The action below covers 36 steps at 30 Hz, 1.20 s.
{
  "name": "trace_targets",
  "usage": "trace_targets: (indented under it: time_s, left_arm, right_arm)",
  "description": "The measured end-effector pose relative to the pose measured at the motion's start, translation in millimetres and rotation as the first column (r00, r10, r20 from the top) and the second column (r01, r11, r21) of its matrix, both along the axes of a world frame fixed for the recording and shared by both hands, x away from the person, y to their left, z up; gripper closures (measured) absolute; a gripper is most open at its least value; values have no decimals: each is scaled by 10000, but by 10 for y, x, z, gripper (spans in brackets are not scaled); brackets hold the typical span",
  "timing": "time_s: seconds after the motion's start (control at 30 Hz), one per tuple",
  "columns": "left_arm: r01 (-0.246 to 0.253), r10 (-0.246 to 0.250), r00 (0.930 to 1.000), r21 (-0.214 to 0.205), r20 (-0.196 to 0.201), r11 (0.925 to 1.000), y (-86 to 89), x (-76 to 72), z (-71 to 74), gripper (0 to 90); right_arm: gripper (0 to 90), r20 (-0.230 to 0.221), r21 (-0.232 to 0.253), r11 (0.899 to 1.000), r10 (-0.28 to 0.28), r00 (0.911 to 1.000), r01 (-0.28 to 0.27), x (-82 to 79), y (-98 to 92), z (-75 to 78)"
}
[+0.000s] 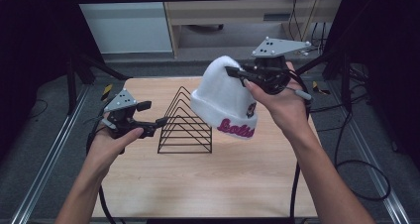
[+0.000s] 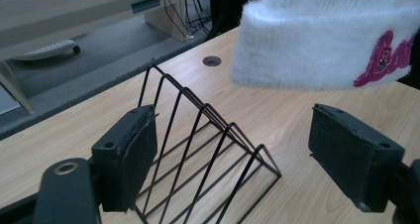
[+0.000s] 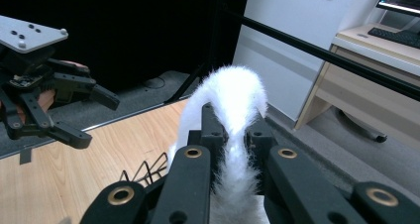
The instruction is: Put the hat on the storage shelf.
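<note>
A white fluffy beanie [image 1: 224,100] with pink lettering on its cuff hangs in the air over the right part of a black wire rack [image 1: 184,122]. My right gripper [image 1: 236,73] is shut on the beanie's crown, and in the right gripper view the white fabric [image 3: 234,110] is pinched between the jaws. My left gripper [image 1: 154,114] is open, held just left of the rack, nothing between its pads [image 2: 131,152]. In the left gripper view the rack [image 2: 208,149] lies ahead between the jaws, with the beanie's cuff [image 2: 317,50] above it.
The wooden table [image 1: 208,179] has a small round cable hole [image 2: 212,61] near its far edge. Black frame posts and cables surround the table. A desk [image 1: 237,11] stands beyond it. In the right gripper view the left gripper [image 3: 37,100] shows at far left.
</note>
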<state>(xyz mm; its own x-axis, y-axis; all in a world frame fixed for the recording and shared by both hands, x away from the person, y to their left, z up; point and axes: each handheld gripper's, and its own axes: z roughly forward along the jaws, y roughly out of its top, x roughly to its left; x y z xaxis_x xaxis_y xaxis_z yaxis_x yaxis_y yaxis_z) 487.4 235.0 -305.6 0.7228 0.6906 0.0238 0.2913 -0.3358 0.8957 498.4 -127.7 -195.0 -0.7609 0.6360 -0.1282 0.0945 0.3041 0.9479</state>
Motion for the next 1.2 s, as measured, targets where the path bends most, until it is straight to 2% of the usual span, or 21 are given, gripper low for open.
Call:
trace_targets:
  time_s: [0.23, 0.3, 0.47, 0.6, 0.63, 0.77, 0.9, 1.1, 1.2]
  left_arm:
    - [214, -214, 9998, 75, 17, 9997, -78, 85, 87, 226]
    - [396, -396, 9992, -54, -38, 9992, -129, 117, 116, 239]
    - [584, -584, 9983, 25, 14, 9983, -244, 184, 145, 231]
    - [537, -536, 9985, 125, -107, 9985, -288, 252, 124, 227]
    - [607, -606, 9981, 46, -146, 9981, -298, 271, 118, 199]
    - [605, -604, 9981, 64, -134, 9981, -310, 261, 119, 170]
    - [790, -785, 9964, 180, -307, 9967, -338, 284, 94, 136]
    - [983, -976, 9944, 155, -413, 9950, -397, 357, 44, 130]
    - [1105, -1096, 9932, 221, -392, 9936, -417, 378, 44, 159]
  right_arm:
    - [838, 124, -31, 9999, 153, 9998, -152, 11, 80, 103]
    - [838, 180, -40, 9998, 171, 9997, -170, 21, 112, 130]
    - [838, 263, 108, 9995, 302, 9992, -304, 37, 199, 199]
    - [838, 303, 100, 9991, 400, 9987, -404, 41, 256, 212]
    - [838, 305, 38, 9990, 455, 9985, -456, 48, 299, 211]
    - [838, 250, 75, 9982, 586, 9980, -588, 61, 349, 205]
    - [838, 247, 62, 9972, 741, 9969, -742, 60, 409, 213]
    - [838, 252, 96, 9961, 872, 9959, -875, 61, 473, 217]
    - [838, 239, 128, 9950, 989, 9948, -992, 51, 507, 216]
